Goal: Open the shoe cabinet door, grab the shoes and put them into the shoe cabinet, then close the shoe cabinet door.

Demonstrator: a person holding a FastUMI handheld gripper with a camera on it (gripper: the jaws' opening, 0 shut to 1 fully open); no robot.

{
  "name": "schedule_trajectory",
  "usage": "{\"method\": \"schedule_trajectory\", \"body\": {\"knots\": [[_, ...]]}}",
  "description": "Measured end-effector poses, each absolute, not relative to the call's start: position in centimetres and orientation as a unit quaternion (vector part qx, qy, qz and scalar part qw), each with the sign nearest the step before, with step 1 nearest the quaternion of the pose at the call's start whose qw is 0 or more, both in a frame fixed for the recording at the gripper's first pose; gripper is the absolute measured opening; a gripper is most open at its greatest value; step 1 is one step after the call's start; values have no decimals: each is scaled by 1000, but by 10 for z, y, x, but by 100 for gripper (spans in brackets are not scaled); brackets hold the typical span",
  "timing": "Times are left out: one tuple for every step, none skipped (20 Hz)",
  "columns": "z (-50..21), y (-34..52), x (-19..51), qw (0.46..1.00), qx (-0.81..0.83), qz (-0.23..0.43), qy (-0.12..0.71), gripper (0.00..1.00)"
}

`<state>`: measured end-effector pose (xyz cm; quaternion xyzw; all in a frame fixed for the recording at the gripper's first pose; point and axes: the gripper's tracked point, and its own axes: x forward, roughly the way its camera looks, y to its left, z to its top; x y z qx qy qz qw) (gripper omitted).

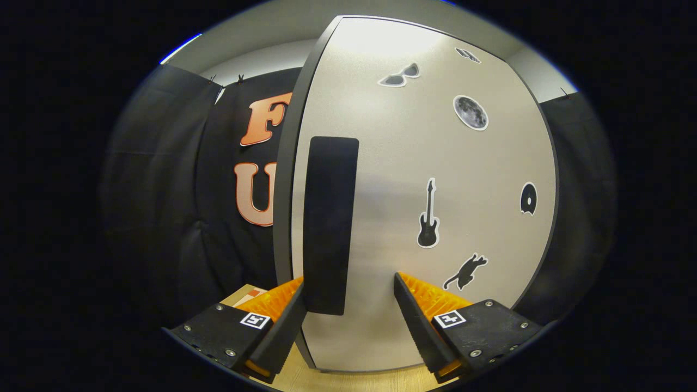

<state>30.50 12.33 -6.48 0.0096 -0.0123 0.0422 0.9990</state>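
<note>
My jaws (348, 305) stand wide open at the bottom centre of the frame, holding nothing; the two orange-ribbed fingers with black mounts point up and inward, each mount carrying a small square black-and-white marker. Straight ahead of me, filling the middle and right of the frame, is the shoe cabinet door (425, 179), a pale silver-grey panel with a dark edge running down its left side. On the door, left of centre, is a tall black handle (329, 223), a dark upright slab with rounded corners. Its lower end sits in the gap between my fingers, much closer to my left finger (280, 305), whose tip looks to be right against the handle's left edge, though I cannot tell whether it really touches. My right finger (422, 310) stands well apart from the handle, over bare door surface. The door is dotted with black stickers: sunglasses (400, 75) near the top centre, a moon (471, 112) at upper right, a guitar (428, 215) in the middle, a small round shape (528, 198) at far right, and a leaping cat (465, 272) just above my right finger. Under my fingers at the very bottom runs a strip of light wooden floor (348, 381). The booth's black cloth wall (163, 179) hangs at the left of the frame, beyond the door's edge.
</note>
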Motion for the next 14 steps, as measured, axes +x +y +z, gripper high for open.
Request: {"method": "schedule_trajectory", "body": {"knots": [[-64, 124, 305, 999, 12, 42, -12, 94], [-64, 123, 306, 999, 17, 44, -10, 94], [-64, 124, 305, 999, 25, 46, -4, 94], [-62, 124, 302, 998, 34, 51, -2, 94], [-59, 123, 299, 998, 41, 50, -4, 94], [-57, 122, 295, 998, 44, 49, -4, 95], [-56, 121, 289, 998, 44, 49, -5, 95], [-54, 120, 283, 998, 39, 49, -6, 95], [-54, 117, 278, 998, 32, 47, -6, 95], [-53, 115, 272, 999, 25, 47, -5, 95], [-51, 113, 265, 999, 22, 46, -8, 95], [-49, 111, 259, 999, 17, 45, -10, 95], [-49, 107, 253, 999, 13, 42, -10, 95], [-50, 104, 245, 999, 11, 43, -7, 95]]}}
